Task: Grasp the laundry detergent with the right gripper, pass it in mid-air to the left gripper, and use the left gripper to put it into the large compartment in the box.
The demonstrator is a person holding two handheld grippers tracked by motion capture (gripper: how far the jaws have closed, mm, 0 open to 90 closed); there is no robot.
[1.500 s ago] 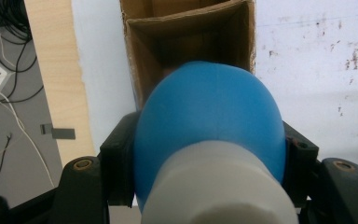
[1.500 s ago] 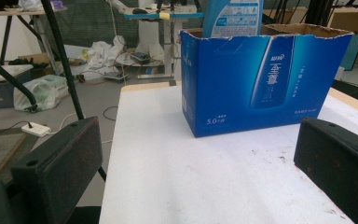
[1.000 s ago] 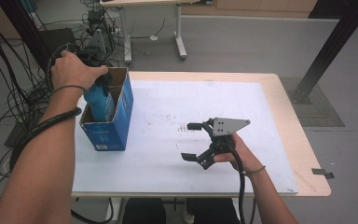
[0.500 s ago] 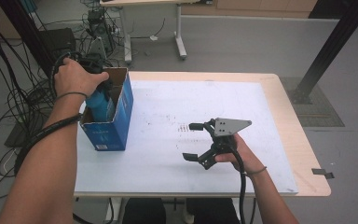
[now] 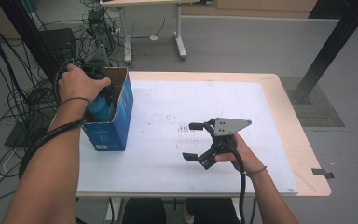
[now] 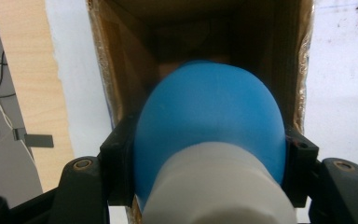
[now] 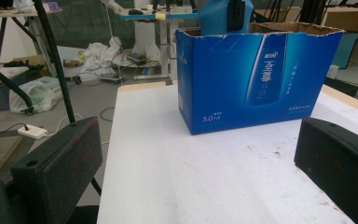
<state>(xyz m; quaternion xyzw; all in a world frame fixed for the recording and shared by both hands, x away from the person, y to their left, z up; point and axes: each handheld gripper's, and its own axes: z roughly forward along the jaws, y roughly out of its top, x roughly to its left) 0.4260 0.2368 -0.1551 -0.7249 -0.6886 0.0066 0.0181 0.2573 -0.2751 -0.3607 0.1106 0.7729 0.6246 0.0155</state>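
Note:
An open blue cardboard box point(image 5: 109, 126) stands at the table's left edge. My left gripper point(image 6: 209, 154) is shut on a blue bottle point(image 6: 209, 112) with a white cap point(image 6: 214, 186), pointing down into the box's brown inside. In the high view the person's left hand covers that gripper, and the bottle point(image 5: 98, 106) shows partly below the box rim. From the right gripper view the bottle point(image 7: 214, 16) pokes above the box point(image 7: 256, 84). My right gripper point(image 5: 192, 141) rests low over the white sheet near the table's middle, open, nothing between its jaws.
A white sheet point(image 5: 168, 107) covers most of the wooden table point(image 5: 303, 140). Cables point(image 5: 9, 102) and gear lie on the floor to the left. A black post point(image 5: 326, 51) rises at the right, and another desk point(image 5: 149, 28) stands beyond.
The left hand has sunk, taking the blue bottle deeper into the box. The right gripper has stayed in place.

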